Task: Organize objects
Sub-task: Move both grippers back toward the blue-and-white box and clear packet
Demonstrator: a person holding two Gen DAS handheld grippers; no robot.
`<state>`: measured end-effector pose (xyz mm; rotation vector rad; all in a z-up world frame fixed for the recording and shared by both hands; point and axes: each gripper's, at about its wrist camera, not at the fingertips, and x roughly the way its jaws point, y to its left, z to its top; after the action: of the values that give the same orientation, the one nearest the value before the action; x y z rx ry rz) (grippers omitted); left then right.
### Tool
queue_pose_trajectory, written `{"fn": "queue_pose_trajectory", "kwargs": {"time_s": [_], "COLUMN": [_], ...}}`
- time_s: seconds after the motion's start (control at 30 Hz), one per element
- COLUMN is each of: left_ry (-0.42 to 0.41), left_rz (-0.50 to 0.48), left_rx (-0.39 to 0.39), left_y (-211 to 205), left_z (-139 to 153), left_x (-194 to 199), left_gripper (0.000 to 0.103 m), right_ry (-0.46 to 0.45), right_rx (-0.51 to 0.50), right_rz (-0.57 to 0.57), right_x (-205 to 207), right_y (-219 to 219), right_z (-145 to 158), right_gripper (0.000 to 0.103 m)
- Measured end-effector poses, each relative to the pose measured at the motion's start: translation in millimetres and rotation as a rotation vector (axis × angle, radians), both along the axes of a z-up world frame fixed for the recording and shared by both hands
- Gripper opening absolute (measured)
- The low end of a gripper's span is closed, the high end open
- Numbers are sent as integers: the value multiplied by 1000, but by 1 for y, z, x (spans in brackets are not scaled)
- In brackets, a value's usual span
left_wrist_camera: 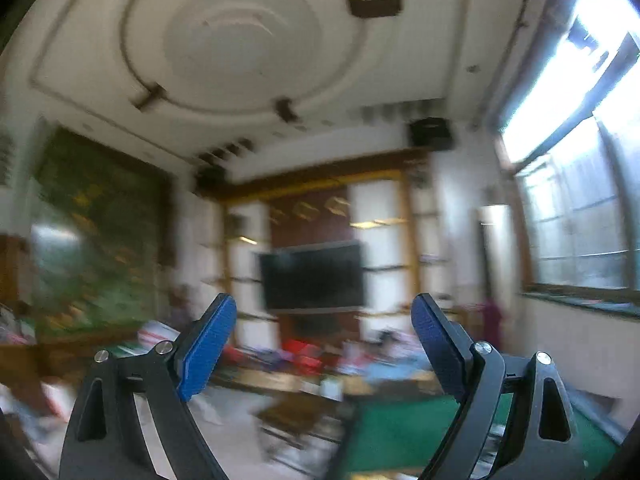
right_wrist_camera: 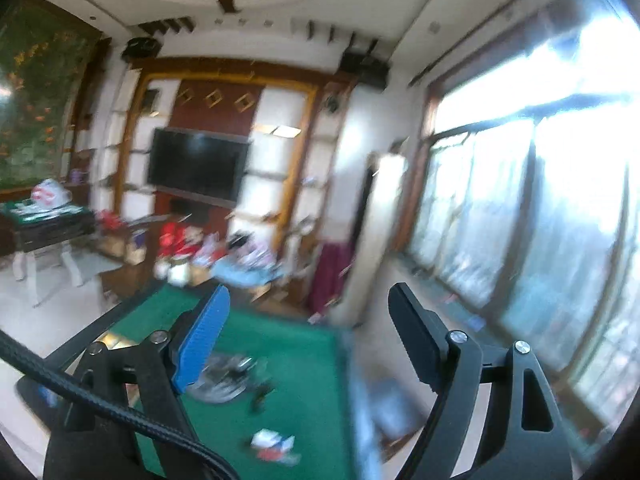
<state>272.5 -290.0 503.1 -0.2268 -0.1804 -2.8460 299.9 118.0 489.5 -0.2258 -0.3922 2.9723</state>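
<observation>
My left gripper (left_wrist_camera: 324, 312) is open and empty, held high and pointing at the far wall and ceiling. A corner of the green table (left_wrist_camera: 400, 428) shows low in its view. My right gripper (right_wrist_camera: 310, 300) is open and empty above the green table (right_wrist_camera: 312, 364). On that table lie a blurred shiny metallic object (right_wrist_camera: 224, 380), a small dark item (right_wrist_camera: 262, 394) and a small white, blue and red packet (right_wrist_camera: 274, 446). Both views are motion-blurred.
A black TV (right_wrist_camera: 198, 166) hangs on a wooden wall unit. Cluttered boxes and bags (right_wrist_camera: 216, 252) lie on the floor below it. A side table (right_wrist_camera: 48, 220) with a bag stands left. Large windows (right_wrist_camera: 520, 208) fill the right wall.
</observation>
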Motion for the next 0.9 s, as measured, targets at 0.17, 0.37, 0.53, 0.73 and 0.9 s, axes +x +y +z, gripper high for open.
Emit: {"fn": "queue_pose_trajectory", "kwargs": {"time_s": [0.17, 0.37, 0.53, 0.73, 0.9], "left_ry": [17, -93, -211, -412, -614], "left_rz": [344, 127, -181, -641, -845], "left_rx": [-145, -152, -107, -8, 3], "left_y": [-27, -13, 34, 122, 208], "left_z": [62, 17, -73, -190, -268], "left_x": [-36, -83, -122, -155, -194], "left_gripper": [86, 89, 89, 89, 89], "right_ry": [60, 8, -205, -518, -725], "right_rx": [38, 18, -19, -248, -581], "right_rz": [-130, -212, -126, -25, -47], "right_x": [-6, -55, -116, -169, -187], "right_y": [-6, -1, 10, 57, 118], "right_z": [88, 84, -27, -215, -355], "right_gripper": [89, 102, 102, 102, 102]}}
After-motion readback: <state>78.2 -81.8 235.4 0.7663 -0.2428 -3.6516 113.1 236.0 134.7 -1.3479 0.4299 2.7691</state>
